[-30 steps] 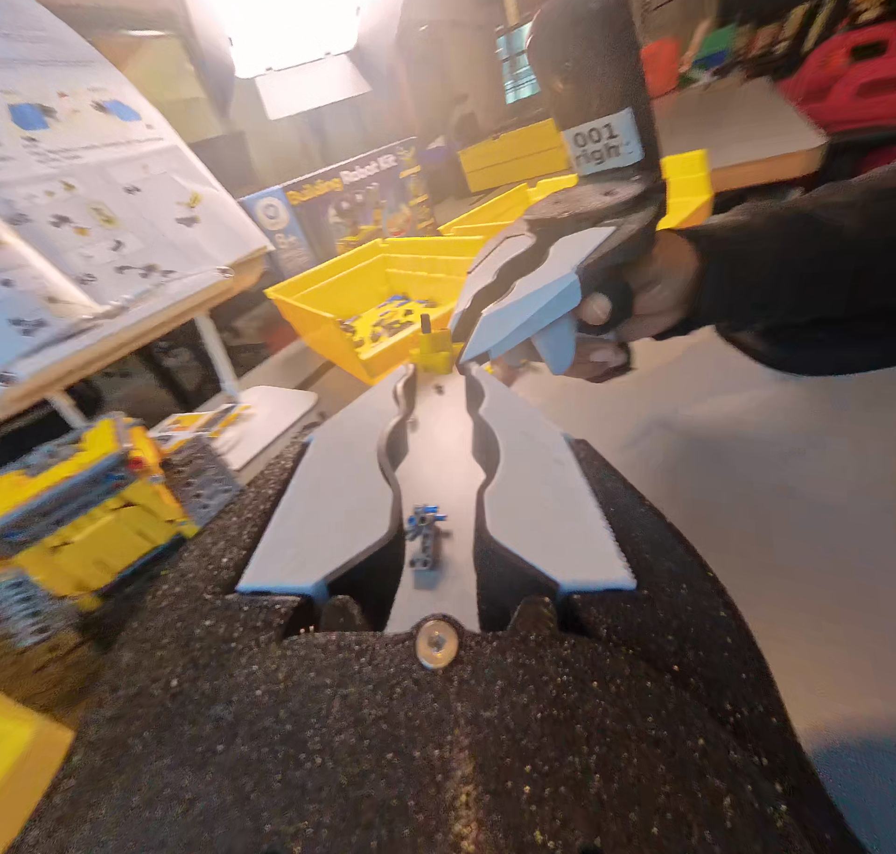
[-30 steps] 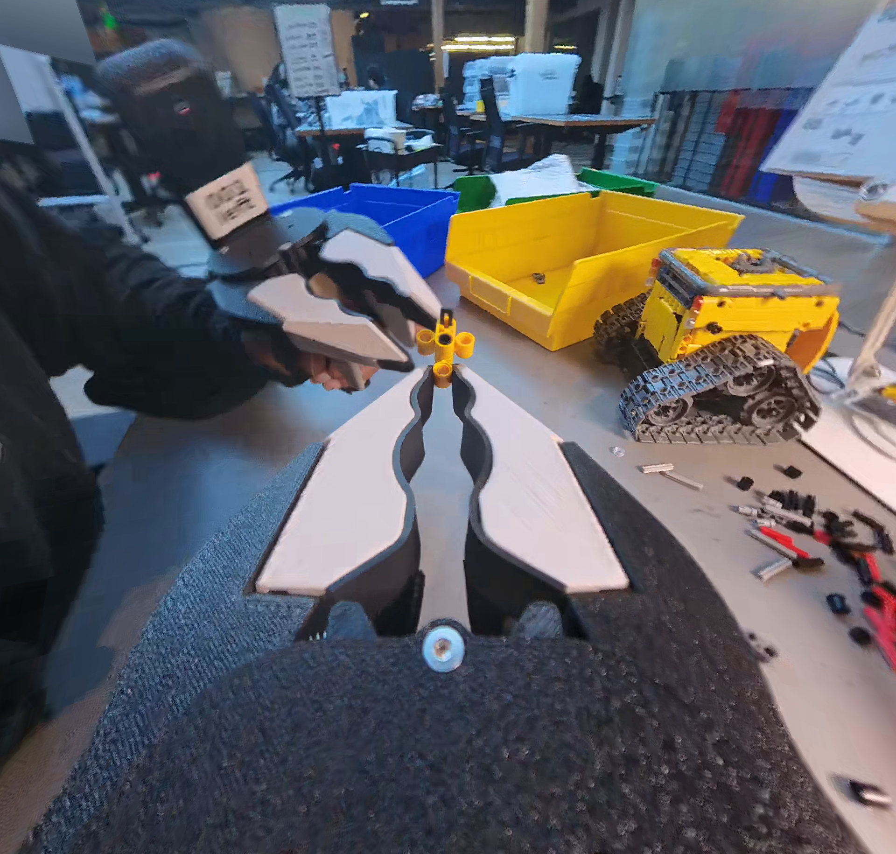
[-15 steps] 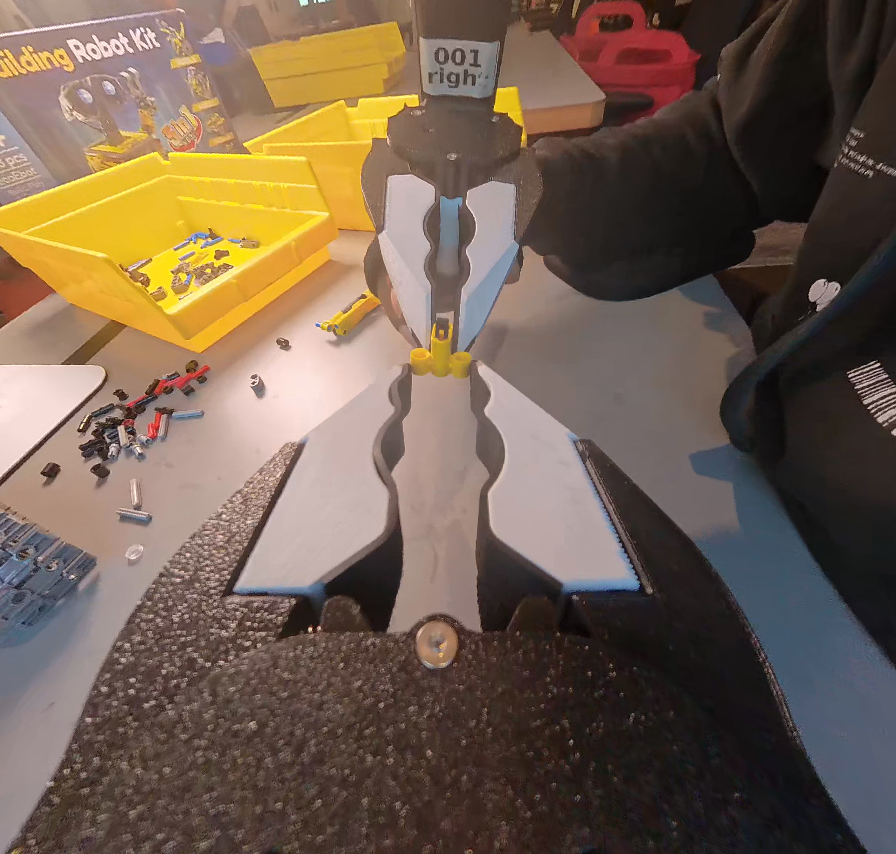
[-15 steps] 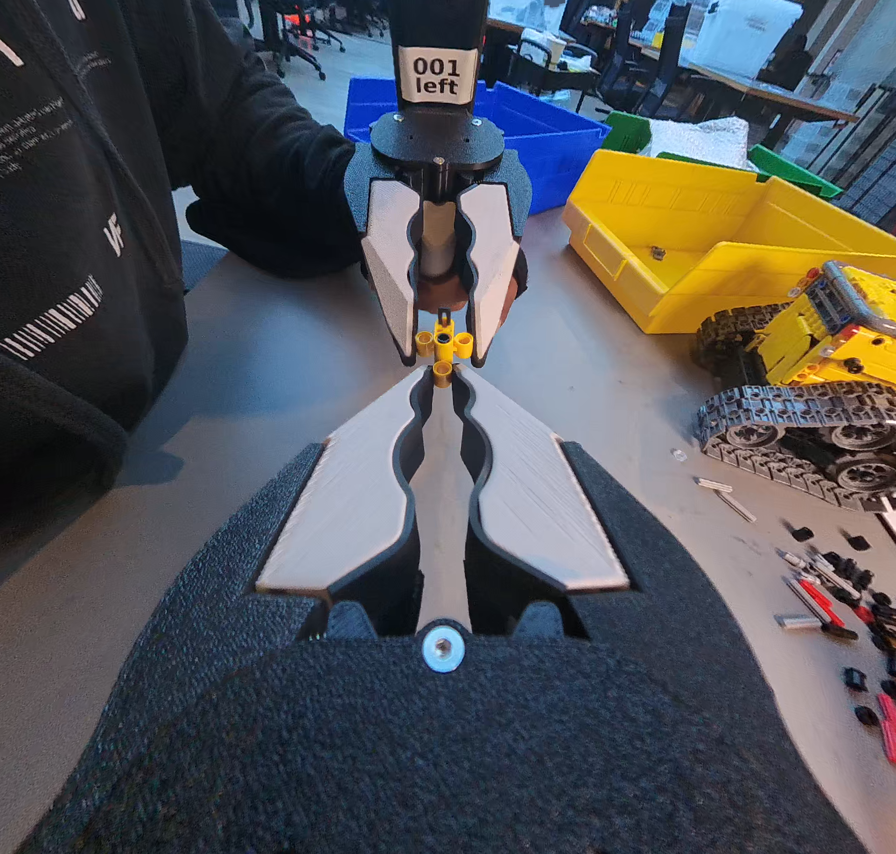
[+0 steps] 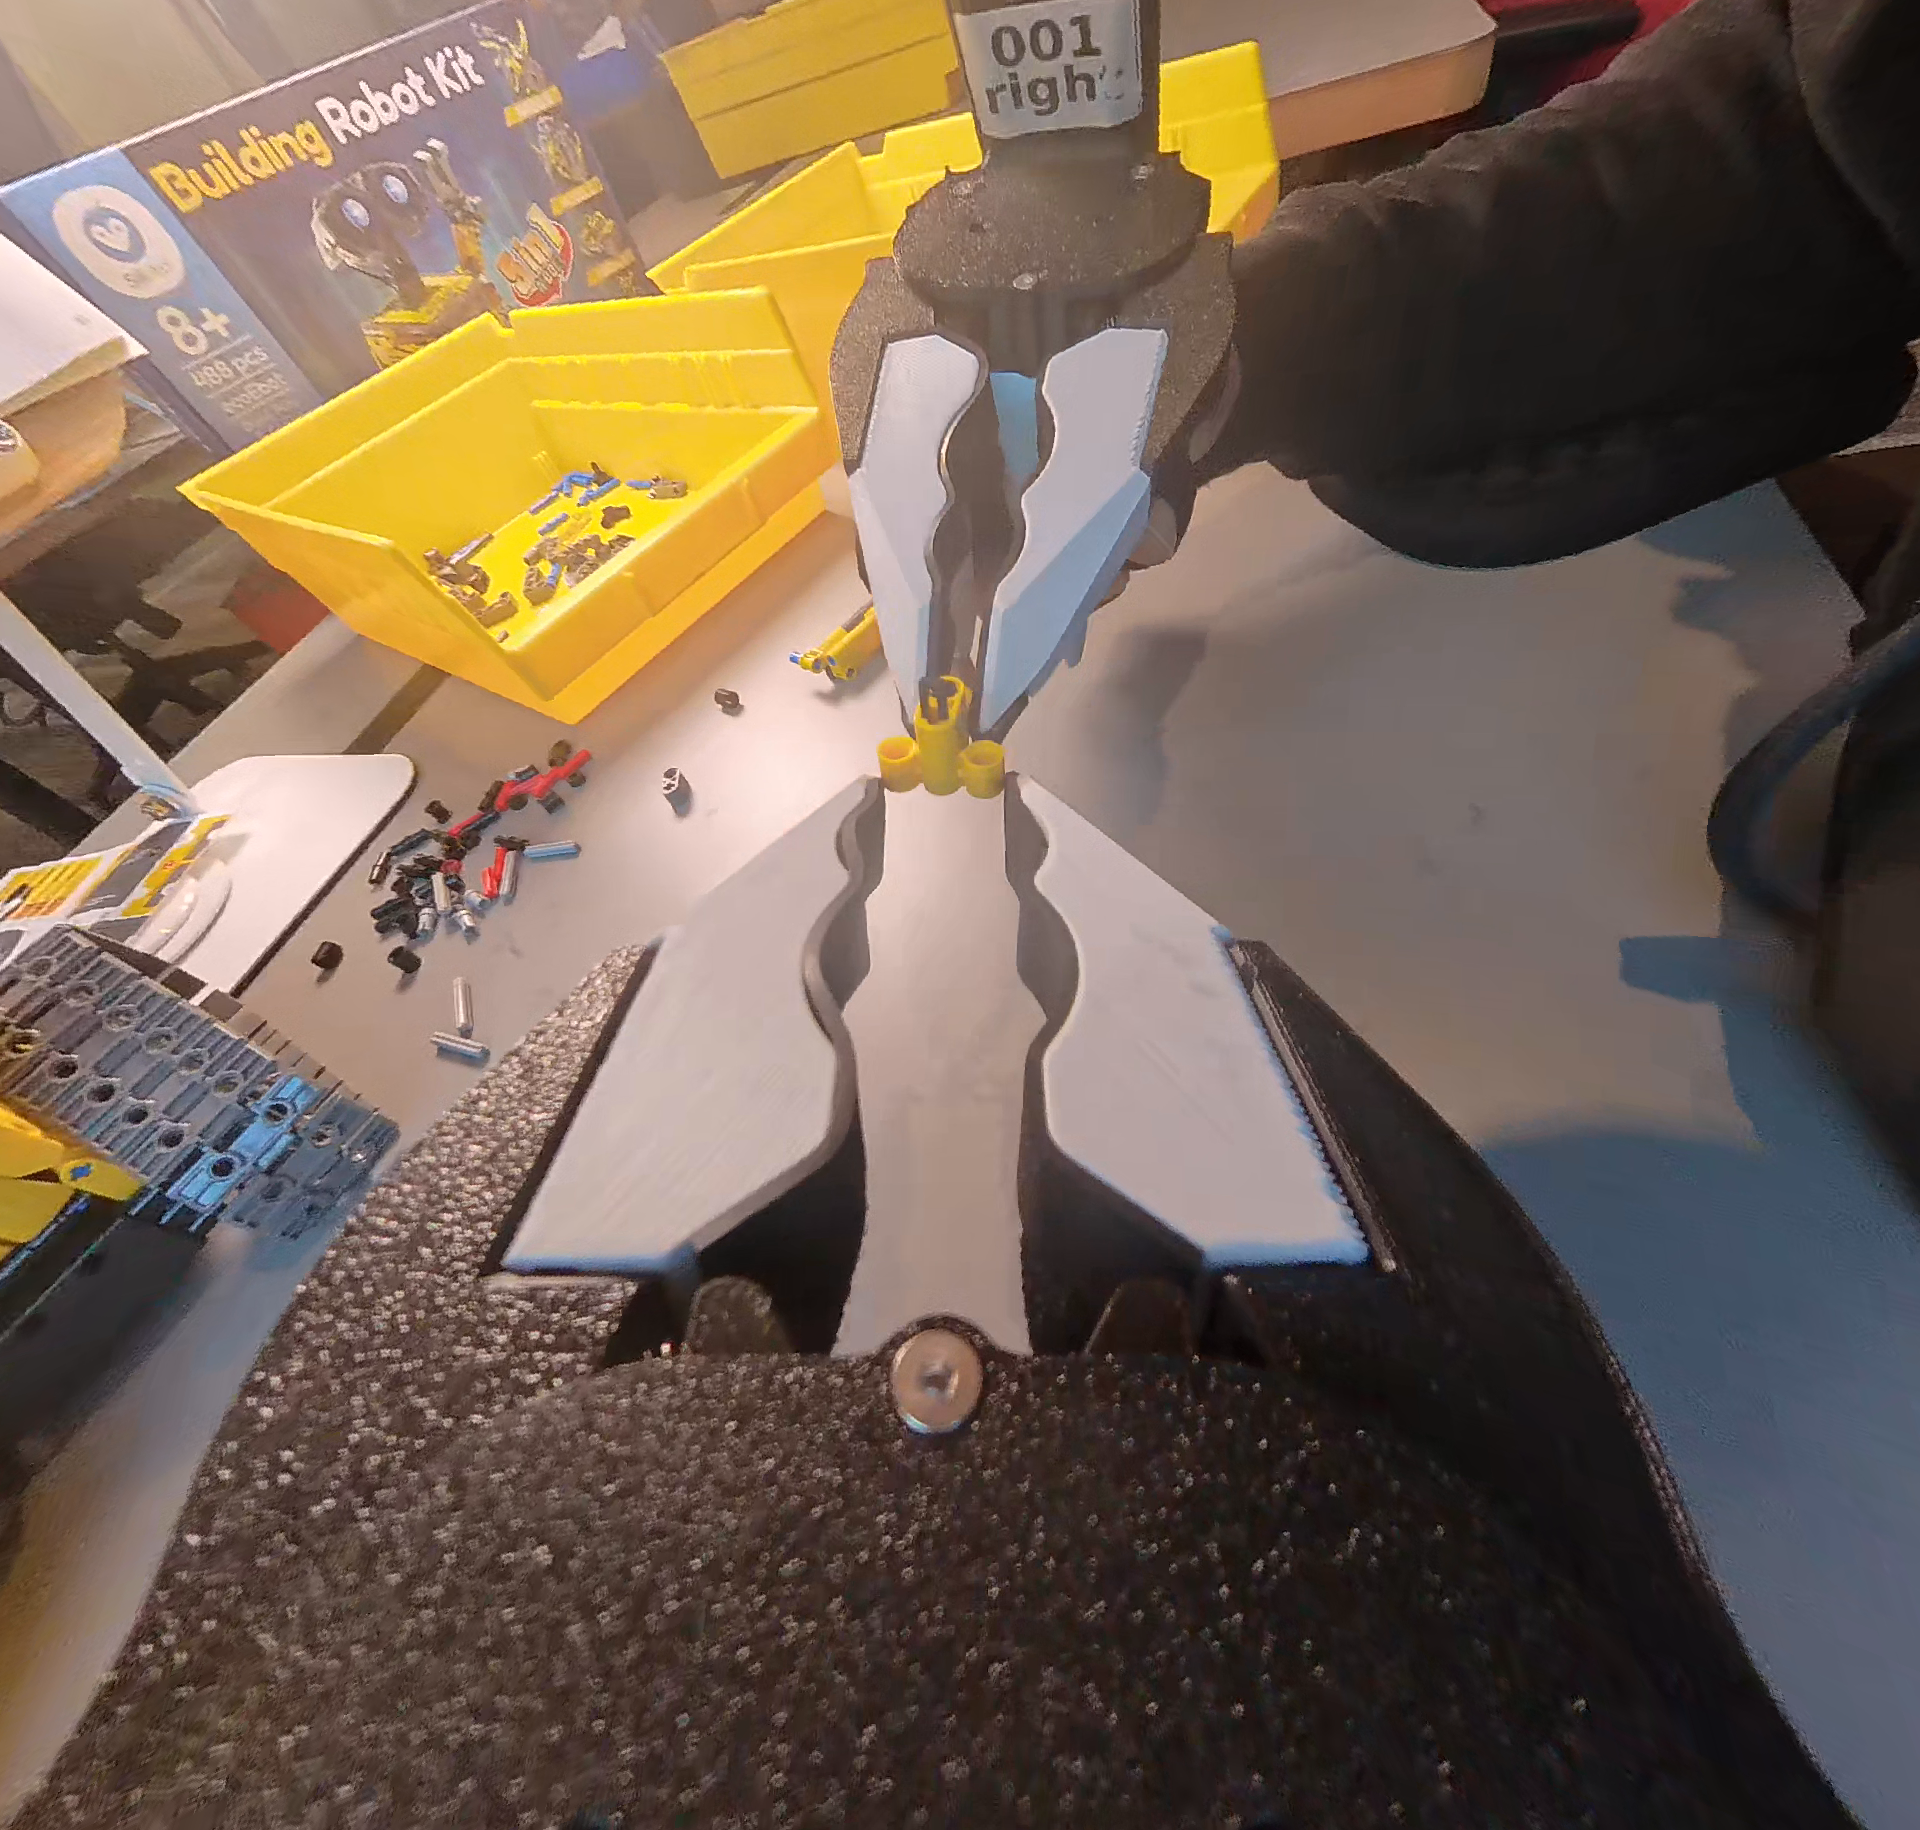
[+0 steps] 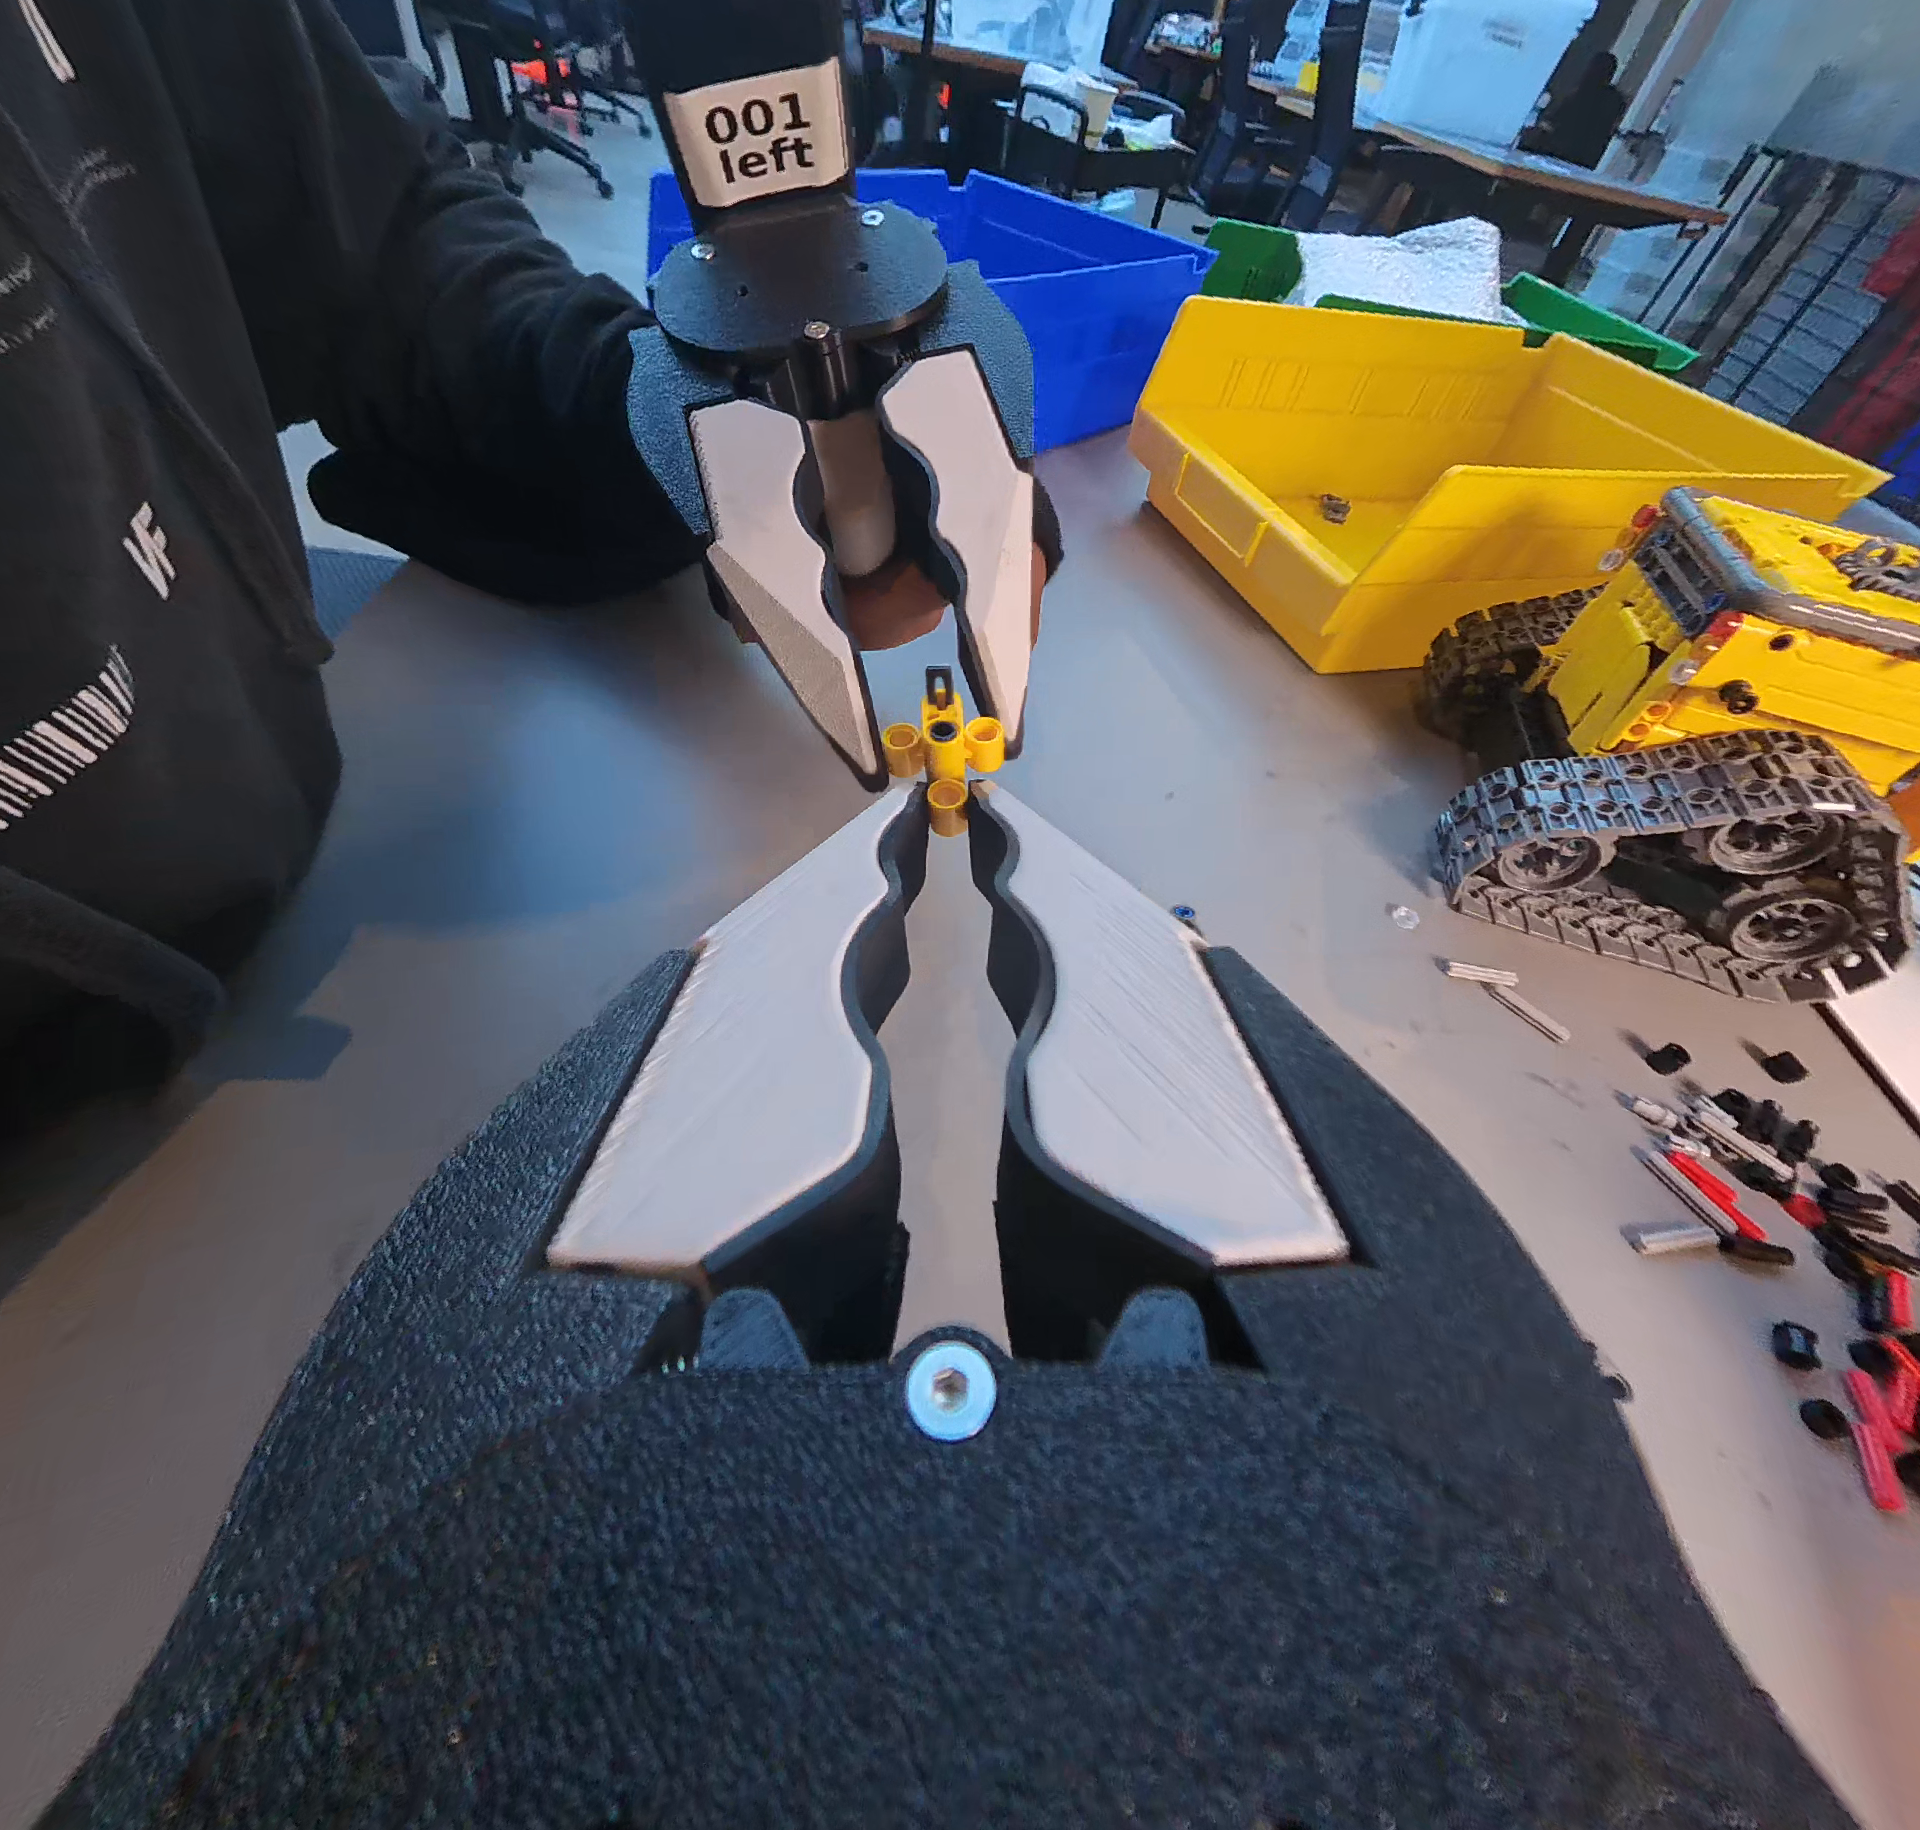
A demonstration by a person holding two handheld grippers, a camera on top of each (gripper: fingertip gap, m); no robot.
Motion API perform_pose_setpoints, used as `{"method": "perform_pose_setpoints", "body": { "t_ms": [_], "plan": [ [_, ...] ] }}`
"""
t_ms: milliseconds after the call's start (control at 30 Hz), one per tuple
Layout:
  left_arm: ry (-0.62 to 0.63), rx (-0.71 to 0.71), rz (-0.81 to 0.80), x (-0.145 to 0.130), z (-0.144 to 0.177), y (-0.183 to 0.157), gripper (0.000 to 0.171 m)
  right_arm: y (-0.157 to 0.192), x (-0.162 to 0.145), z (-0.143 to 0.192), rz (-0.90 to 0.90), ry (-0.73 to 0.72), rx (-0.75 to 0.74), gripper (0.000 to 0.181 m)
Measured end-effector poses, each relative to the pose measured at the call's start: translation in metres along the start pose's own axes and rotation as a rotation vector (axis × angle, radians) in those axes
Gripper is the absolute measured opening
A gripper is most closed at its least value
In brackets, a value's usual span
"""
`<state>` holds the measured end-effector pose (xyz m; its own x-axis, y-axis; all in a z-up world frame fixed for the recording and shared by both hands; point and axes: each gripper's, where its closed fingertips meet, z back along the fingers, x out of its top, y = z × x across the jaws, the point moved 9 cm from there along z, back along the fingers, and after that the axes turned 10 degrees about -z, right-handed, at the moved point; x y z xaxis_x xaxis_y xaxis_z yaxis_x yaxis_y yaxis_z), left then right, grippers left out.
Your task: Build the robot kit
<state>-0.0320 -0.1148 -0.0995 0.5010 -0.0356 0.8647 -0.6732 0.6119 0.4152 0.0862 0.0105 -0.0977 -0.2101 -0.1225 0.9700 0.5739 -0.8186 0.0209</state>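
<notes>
Over grey table [image 6: 1195, 637], right tool [image 6: 948, 801] still pinches yellow connector [image 6: 943, 754]; left tool [image 5: 940, 778] opened.

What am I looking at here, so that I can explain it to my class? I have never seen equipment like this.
No robot arm is here: a person in dark sleeves holds a hand-held gripper in each hand, each with two grey fingers. Each picture comes from a camera on one gripper, looking forward along its fingers, so each view shows the other gripper facing it.

The right gripper pinches the stem of a small yellow connector that has a black pin in it. The left gripper has its fingers on either side of the connector's crossbar; whether they press on it cannot be seen.

On the grey table lie loose small building pieces, a yellow bin holding more pieces, the kit's box and a partly built yellow tracked model.
</notes>
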Motion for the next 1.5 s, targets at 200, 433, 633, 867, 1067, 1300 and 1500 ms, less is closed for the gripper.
{"method": "perform_pose_setpoints", "body": {
  "t_ms": [200,433,633,867,1067,1300,1500],
  "plan": [
    [0.039,0.103,-0.161,0.004,0.002,-0.004,0.007,-0.005,-0.002,-0.002,-0.048,-0.012,-0.023,0.007],
    [0.045,0.126,-0.174,0.000,0.001,-0.005,0.024,-0.005,-0.006,-0.002,-0.041,0.009,-0.022,0.007],
    [-0.011,0.050,-0.056,-0.001,0.001,-0.003,0.036,-0.002,-0.006,-0.003,-0.036,0.007,0.005,0.007],
    [0.012,0.058,-0.102,0.000,0.000,-0.006,0.020,-0.001,-0.008,-0.004,-0.039,0.002,0.017,0.007],
    [0.015,0.028,-0.028,-0.002,0.001,-0.004,0.013,-0.001,-0.008,-0.004,-0.039,-0.002,0.015,0.007],
    [-0.001,0.019,-0.016,-0.005,0.004,-0.002,0.011,-0.005,-0.010,0.000,-0.033,0.011,-0.014,0.007],
    [0.056,0.007,0.051,-0.019,0.003,0.007,0.031,-0.015,-0.027,-0.001,-0.048,0.232,-0.076,0.007]
  ]
}}
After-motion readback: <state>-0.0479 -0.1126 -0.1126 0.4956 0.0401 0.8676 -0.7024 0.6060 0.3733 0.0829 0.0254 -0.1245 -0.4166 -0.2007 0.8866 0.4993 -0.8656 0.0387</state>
